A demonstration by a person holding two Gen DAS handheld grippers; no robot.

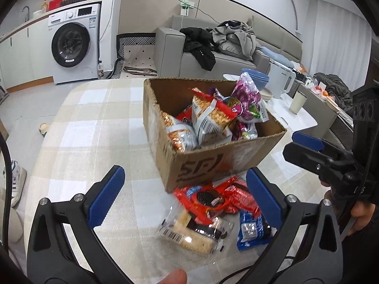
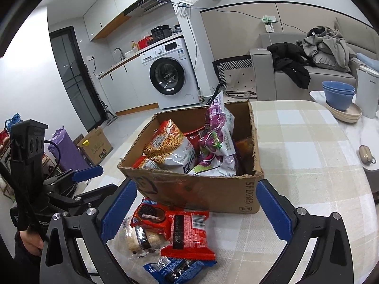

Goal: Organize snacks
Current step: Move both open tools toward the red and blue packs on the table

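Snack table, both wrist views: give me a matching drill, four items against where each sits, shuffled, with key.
Items:
1. purple bag
2. clear-wrapped cake
3. blue bowls
4. blue packet

Places:
A. on the tablecloth, nearest the right wrist camera
B. standing in the cardboard box
C. stacked on a beige plate
D. on the tablecloth between the left gripper's open jaws

Pairs: 1-B, 2-D, 3-C, 4-A

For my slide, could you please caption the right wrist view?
Open right gripper above snack packets beside a cardboard box.
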